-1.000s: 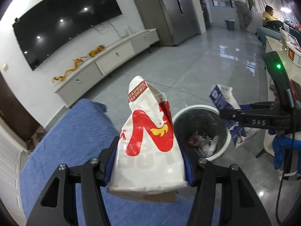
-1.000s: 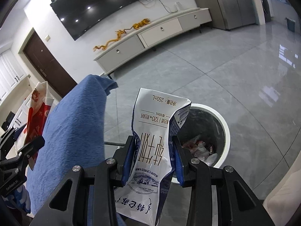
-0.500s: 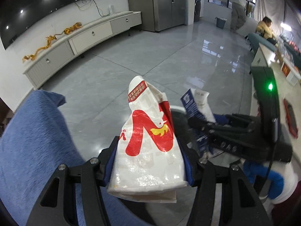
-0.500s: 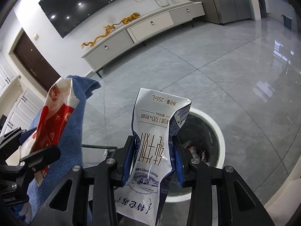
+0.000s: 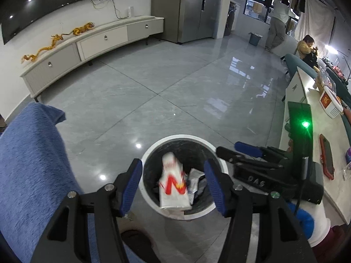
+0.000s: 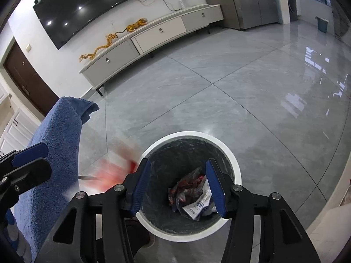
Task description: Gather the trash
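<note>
A round white bin (image 5: 153, 151) with a black liner stands on the floor below both grippers. My left gripper (image 5: 172, 166) is open above it. The red-and-white paper bag (image 5: 173, 184) is loose, seen against the bin's inside; in the right wrist view it is a red blur (image 6: 116, 171) by the bin's rim (image 6: 232, 164). My right gripper (image 6: 177, 168) hangs over the bin, its jaws opening with nothing between them. The white milk carton (image 6: 197, 208) lies crumpled among wrappers inside. Each gripper shows in the other's view: right gripper (image 5: 232, 151), left gripper (image 6: 28, 160).
A blue towel (image 5: 28, 175) drapes over something on the left, close to the bin. A white table (image 5: 307, 100) with a phone (image 5: 326, 157) runs along the right. A low TV cabinet (image 5: 87, 46) lines the far wall. A shoe (image 5: 136, 241) shows at the bottom edge.
The left gripper let go of the red-and-white bag and the right gripper let go of the milk carton; both pieces dropped toward the bin. Both grippers have swung over the bin.
</note>
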Demonstrator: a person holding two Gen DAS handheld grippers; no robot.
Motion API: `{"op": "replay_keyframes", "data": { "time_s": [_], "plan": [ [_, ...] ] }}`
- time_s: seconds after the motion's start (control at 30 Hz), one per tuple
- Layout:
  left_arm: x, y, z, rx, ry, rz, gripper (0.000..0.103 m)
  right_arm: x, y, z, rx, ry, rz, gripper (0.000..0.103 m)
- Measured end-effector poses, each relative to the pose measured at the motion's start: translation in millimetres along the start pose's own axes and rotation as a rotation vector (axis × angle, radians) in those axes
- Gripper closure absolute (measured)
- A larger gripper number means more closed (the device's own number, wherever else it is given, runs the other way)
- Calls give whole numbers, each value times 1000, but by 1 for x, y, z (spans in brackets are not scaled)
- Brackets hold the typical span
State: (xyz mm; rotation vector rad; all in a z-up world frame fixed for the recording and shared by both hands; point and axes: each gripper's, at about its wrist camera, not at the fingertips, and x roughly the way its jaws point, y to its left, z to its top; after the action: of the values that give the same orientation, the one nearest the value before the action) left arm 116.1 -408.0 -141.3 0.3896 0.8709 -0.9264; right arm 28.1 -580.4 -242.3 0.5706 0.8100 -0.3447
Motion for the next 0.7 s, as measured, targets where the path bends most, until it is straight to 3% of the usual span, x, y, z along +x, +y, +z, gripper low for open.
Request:
{"op": "replay_keyframes", "data": {
  "time_s": [0.17, 0.33, 0.5, 0.7],
  "plan": [
    [-30, 10, -16, -24, -29, 61, 46, -17, 6, -4, 9, -19, -3, 51],
    [-76, 24, -35, -35, -106, 163, 39, -39, 27, -12, -36, -44, 8, 51],
    [-121, 37, -59, -39, -165, 262, 31, -63, 62, -19, -126, -73, 37, 49],
    [-161, 49, -82, -38, -214, 354, 30, -89, 111, -27, -221, -111, 84, 43]
  ]
}}
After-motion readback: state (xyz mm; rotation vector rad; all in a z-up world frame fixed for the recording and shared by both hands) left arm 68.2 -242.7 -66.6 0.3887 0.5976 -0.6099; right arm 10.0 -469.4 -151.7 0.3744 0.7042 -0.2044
